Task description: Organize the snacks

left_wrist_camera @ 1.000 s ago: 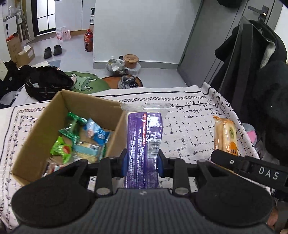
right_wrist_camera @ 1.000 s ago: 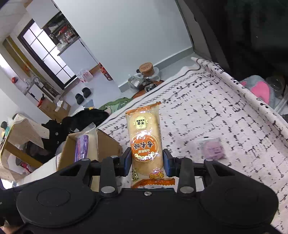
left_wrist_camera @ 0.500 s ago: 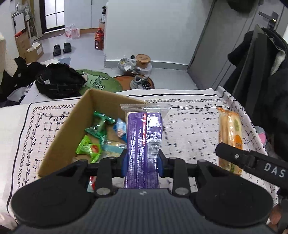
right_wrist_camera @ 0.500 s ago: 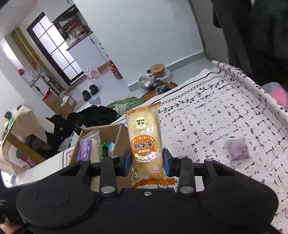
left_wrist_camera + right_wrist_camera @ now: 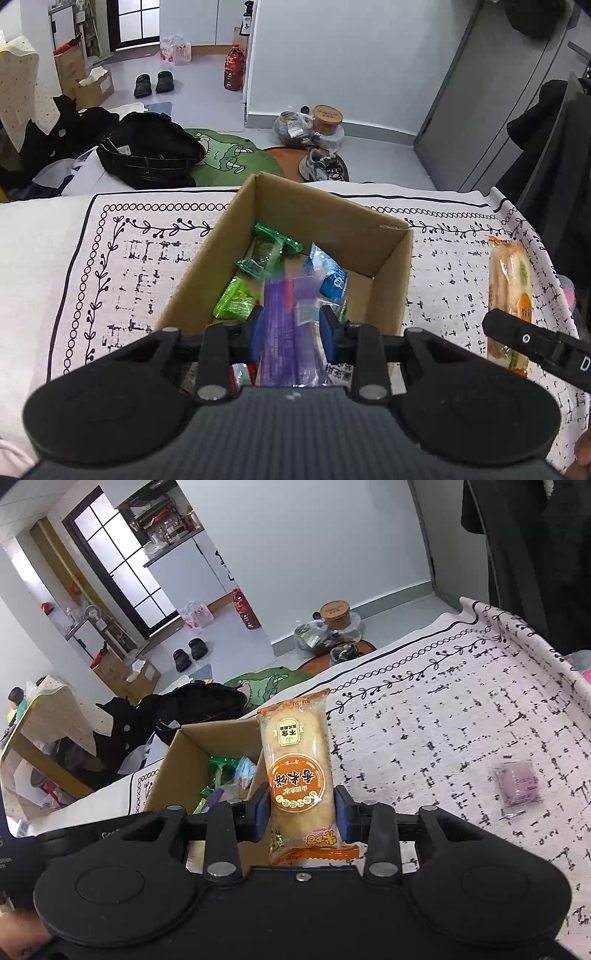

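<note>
An open cardboard box point(image 5: 334, 221) stands on the patterned tablecloth and holds several green and blue snack packets. My left gripper point(image 5: 291, 328) hangs over the box's near edge with its pads spread apart. A purple snack packet point(image 5: 286, 332) lies blurred between them, free of the pads and dropping into the box. My right gripper point(image 5: 301, 808) is shut on an orange rice-cake packet point(image 5: 295, 775), held upright to the right of the box point(image 5: 192, 753). The orange packet also shows in the left wrist view point(image 5: 509, 280).
A small purple packet point(image 5: 519, 781) lies on the cloth point(image 5: 443, 709) to the right. The table's far edge drops to a floor with a black bag point(image 5: 147, 151), a green mat point(image 5: 229, 162) and shoes. Dark coats hang at the right.
My left gripper moved over the box and its pads opened, letting the purple packet go. My right gripper swung left toward the box with the orange packet still held.
</note>
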Tool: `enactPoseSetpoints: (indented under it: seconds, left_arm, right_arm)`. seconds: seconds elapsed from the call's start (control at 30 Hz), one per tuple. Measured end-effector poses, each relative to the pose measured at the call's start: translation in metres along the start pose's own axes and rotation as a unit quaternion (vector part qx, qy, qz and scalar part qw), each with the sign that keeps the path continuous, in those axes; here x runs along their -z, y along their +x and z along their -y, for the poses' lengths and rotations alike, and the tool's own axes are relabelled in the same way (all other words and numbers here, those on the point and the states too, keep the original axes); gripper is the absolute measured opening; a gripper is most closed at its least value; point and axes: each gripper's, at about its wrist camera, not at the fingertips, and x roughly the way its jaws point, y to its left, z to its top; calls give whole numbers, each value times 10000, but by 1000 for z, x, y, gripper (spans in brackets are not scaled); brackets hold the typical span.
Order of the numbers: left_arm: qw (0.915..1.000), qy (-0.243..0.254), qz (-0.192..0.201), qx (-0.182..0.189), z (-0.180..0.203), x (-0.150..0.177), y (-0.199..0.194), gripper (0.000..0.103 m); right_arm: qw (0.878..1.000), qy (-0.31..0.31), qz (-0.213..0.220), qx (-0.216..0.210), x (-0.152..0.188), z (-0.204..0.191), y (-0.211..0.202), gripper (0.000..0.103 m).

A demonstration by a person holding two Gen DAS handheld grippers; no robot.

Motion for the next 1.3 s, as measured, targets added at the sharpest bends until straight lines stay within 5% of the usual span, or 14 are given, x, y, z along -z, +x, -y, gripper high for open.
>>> enactPoseSetpoints:
  seconds: [0.43,0.53,0.57,0.63,0.83,1.3]
  left_arm:
    - [9998,-202,63,32,-21,-12,-17,41]
    - [9996,-218,146,39,-26,-14,-25,44]
    - [9996,-222,164,36,-28,-15,-28,44]
    - [9996,-234,169,36,-31,-15,-33,48]
    - [9998,-157,120,58,-29,-14,-41,68]
    - [9996,125,25,238,10,-1,-51,86]
  right_arm:
    - [9977,297,-346,-508,0,-32,15,36]
    - [9963,318,-248,-754,-3,-43,15,46]
    - [9972,232,-215,-680,-3,-47,14,61]
    - [9979,205,-186,-589,-2,-49,11,68]
    - [9990,143,-254,-335,0,-38,-3,69]
    - [9993,187,-133,285,4,10,-54,79]
